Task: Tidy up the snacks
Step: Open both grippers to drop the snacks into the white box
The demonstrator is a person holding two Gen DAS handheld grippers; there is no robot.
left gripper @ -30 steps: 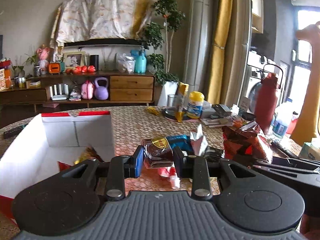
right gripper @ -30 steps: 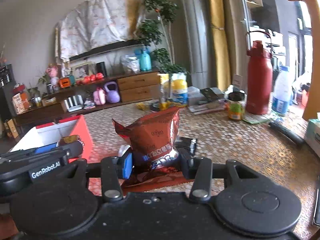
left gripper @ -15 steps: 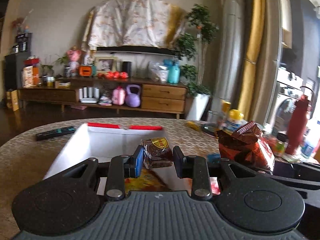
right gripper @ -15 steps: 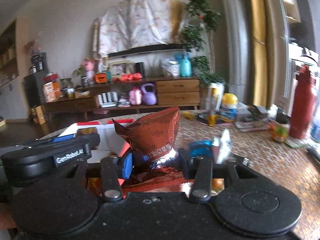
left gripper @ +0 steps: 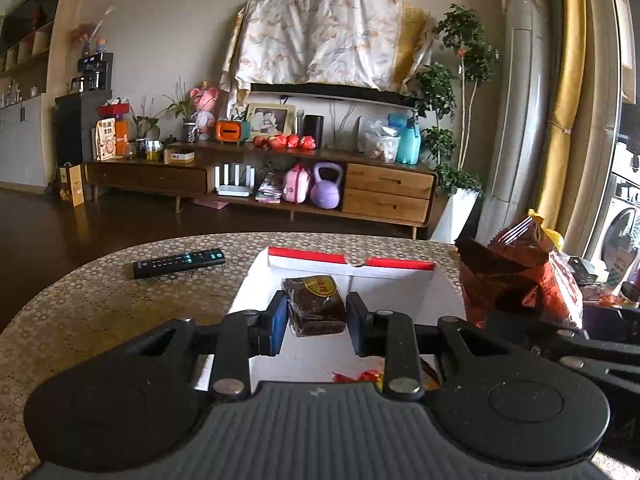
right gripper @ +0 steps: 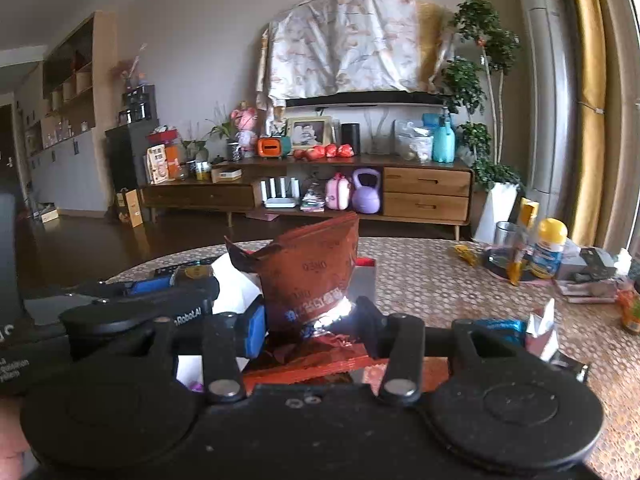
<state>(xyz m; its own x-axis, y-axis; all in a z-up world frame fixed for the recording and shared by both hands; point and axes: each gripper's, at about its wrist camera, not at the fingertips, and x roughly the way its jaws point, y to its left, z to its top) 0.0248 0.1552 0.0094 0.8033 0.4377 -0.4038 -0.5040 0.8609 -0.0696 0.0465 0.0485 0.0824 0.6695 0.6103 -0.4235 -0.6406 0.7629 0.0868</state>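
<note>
Left wrist view: the left gripper (left gripper: 316,318) has its fingers pinching a small dark brown cake in clear wrap (left gripper: 315,306), gold sticker up, carried in the air. Directly ahead of and below it lies the open white box with a red rim (left gripper: 352,262), on the patterned surface (left gripper: 100,300); a little bright packaging shows at the box's near end. A remote control (left gripper: 179,263) lies to the left of the box. At the right edge hangs the brown-red snack bag (left gripper: 516,280).

Right wrist view: the right gripper (right gripper: 310,322) has its fingers clamped on that brown-red snack bag (right gripper: 310,272) near its lower end, the bag's long axis upright. The box shows only in part here, behind and left of the bag, beyond the left gripper. A blue packet (right gripper: 498,325) lies loose on the surface to the right.

The cake is already over the box opening, so the left hand looks nearer to letting go; the bag would have to travel left first.
</note>
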